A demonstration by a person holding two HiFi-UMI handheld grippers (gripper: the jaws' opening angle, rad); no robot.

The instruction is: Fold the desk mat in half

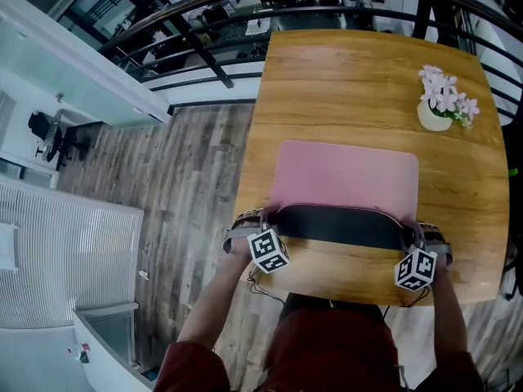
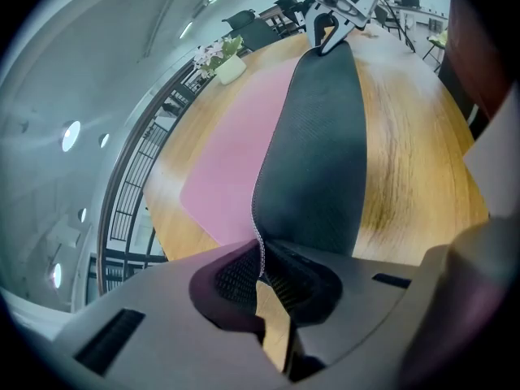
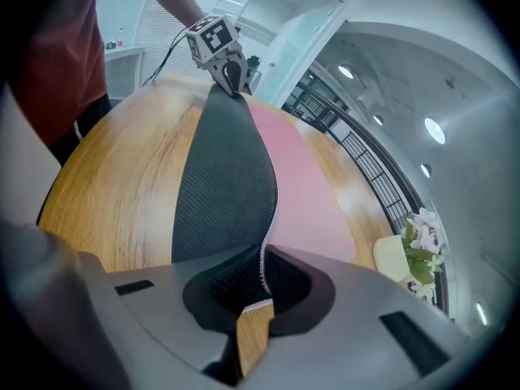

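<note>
Light wooden table [image 1: 343, 72] with rounded corners, small cream pot [image 1: 433, 119] of pink flowers [image 1: 445, 92] near its far right corner, black curved railing [image 1: 204, 51] past the far edge, grey-brown plank floor [image 1: 188, 170] left of table, white ribbed panel [image 1: 65, 243] lower left, black office chair [image 1: 45, 129] far left

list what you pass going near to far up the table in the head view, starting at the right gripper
right gripper → desk mat's lifted black underside → its flat pink top → flower pot
</note>
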